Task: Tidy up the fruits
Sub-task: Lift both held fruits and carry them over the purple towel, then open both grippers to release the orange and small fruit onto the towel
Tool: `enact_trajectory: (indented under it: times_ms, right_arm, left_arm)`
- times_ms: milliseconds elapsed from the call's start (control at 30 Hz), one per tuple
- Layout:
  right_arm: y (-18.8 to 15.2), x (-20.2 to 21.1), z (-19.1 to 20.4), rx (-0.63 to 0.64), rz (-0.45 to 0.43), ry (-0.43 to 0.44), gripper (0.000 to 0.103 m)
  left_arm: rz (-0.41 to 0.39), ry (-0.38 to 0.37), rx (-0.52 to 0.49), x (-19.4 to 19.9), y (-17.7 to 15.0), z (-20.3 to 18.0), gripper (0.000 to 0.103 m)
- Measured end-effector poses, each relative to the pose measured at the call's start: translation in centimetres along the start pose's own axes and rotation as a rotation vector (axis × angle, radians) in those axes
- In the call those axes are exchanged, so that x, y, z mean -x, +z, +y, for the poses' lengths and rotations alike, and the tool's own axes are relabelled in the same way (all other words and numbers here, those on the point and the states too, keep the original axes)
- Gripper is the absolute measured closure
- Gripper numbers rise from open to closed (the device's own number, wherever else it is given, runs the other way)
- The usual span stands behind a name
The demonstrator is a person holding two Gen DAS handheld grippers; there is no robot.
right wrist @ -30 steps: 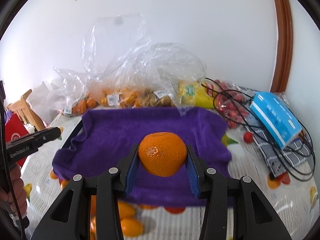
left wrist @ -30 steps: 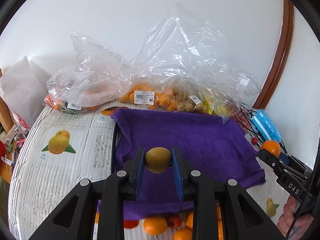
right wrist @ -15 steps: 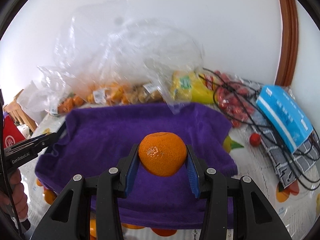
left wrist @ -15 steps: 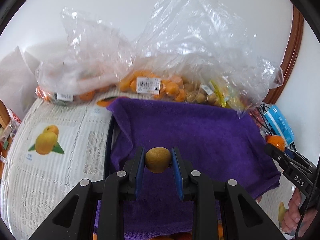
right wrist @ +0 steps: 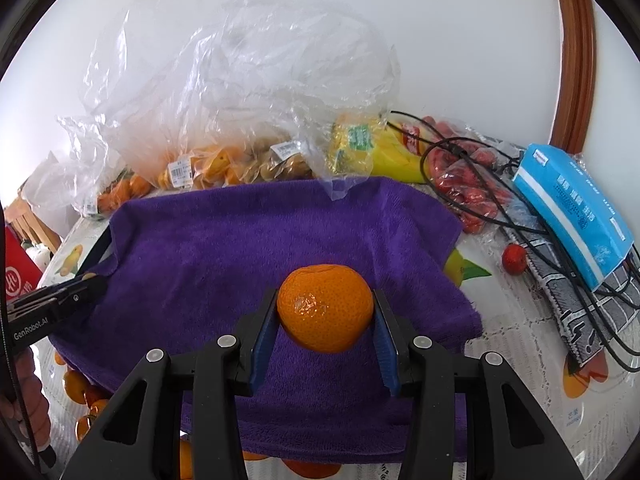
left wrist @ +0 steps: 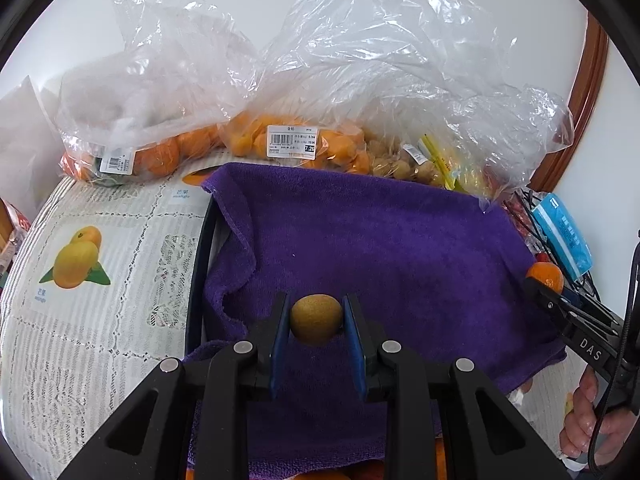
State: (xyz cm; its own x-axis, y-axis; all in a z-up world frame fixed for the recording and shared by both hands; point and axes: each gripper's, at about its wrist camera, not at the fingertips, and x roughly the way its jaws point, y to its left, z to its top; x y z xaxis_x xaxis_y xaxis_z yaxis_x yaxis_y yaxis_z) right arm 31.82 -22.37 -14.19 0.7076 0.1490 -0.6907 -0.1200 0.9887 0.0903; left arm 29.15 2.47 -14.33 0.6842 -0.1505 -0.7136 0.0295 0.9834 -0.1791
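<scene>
Left gripper (left wrist: 316, 322) clamps a small brownish fruit (left wrist: 316, 319), perhaps a kiwi; right gripper (right wrist: 325, 314) clamps a mandarin (right wrist: 325, 307), purple towel (right wrist: 248, 248) beneath both.

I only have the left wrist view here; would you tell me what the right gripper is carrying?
Observer: The right gripper is shut on a mandarin, held above the purple towel.
Operator: Thanks. Is anything loose on the table right of the towel?
Observer: Yes, a small red fruit lies beside the blue tissue pack.
Operator: And behind the towel on that side?
Observer: A yellow packet sits there, with black cables crossing a bag of red fruit.
</scene>
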Motion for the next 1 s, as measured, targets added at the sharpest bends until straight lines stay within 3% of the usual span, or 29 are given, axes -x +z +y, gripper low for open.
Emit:
enact_trajectory:
  times_ms: [733,1000]
  right_arm:
    - [-0.6,-0.9,0.9,0.034,0.043,0.001,0.059]
    - [-0.5,-0.3,0.9,0.042,0.014,-0.001,0.058]
  left_arm:
    - [0.033,0.003,0.002,-0.9,-0.2,-0.3,0.078]
    - [0.043,0.004,0.004,-1.1,-0.2,-0.2,0.078]
